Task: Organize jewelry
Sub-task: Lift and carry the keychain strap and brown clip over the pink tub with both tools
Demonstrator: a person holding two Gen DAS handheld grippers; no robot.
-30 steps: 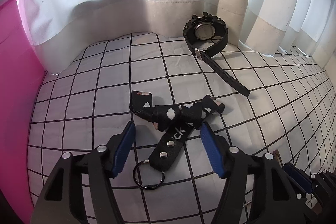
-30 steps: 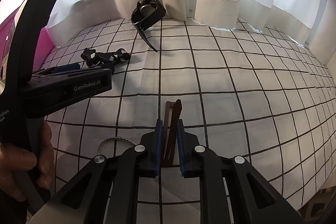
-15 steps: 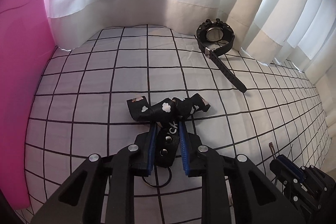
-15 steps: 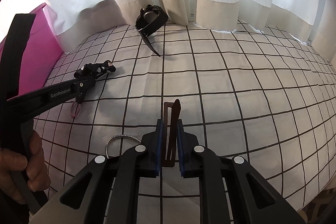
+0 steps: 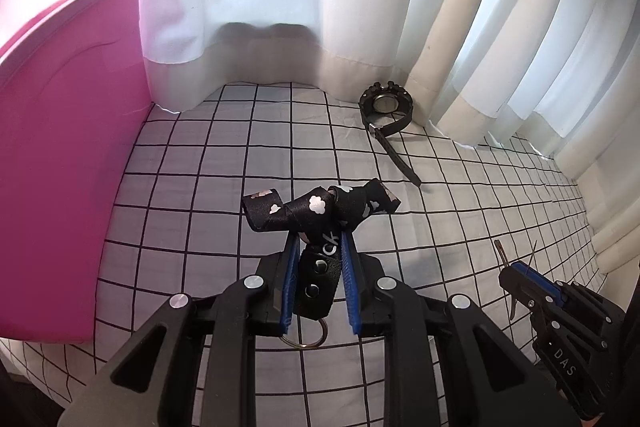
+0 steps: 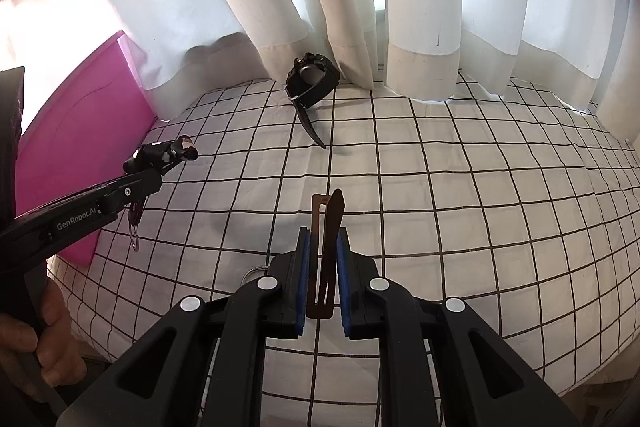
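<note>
Left wrist view
- Left gripper (image 5: pixel 318 269): angled down toward the bed; blue pads pinched onto the black tab of a keychain strap, one pad on each side of it.
- Keychain strap (image 5: pixel 320 223): black ribbon with pale flower print, knotted into a bow just beyond the fingertips; two snap studs on the tab; held above the sheet.
- Key ring (image 5: pixel 306 337): metal, hanging from the tab's lower end between the gripper's fingers.
- Checked sheet (image 5: pixel 224 155): white with a black grid, covering the whole surface.
- Black watch (image 5: pixel 386 107): lying on the sheet at the curtain's foot, one strap end trailing toward the camera; well apart from the gripper.
- Pink box (image 5: pixel 60 155): at the left edge, its wall standing on the sheet.
- Curtain (image 5: pixel 440 7): white, pleated, hem resting on the sheet.
- Right gripper (image 5: pixel 505 269): at lower right, tips closed on a thin brown strip.

Right wrist view
- Right gripper (image 6: pixel 322 247): pointed downward, pads pressed onto a brown strap set on edge between them.
- Brown strap (image 6: pixel 330 223): slender, slotted, its tip rising past the fingertips; clear of the sheet.
- Left gripper (image 6: pixel 154 173): entering from the left, carrying the black bow; ring dangling below.
- Hand (image 6: pixel 40 343): lower left corner, fingers wrapped round the left gripper's handle.
- Black watch (image 6: pixel 314 83): at the curtain hem, far from both grippers.
- Pink box (image 6: pixel 80 151): left, behind the left gripper.
</note>
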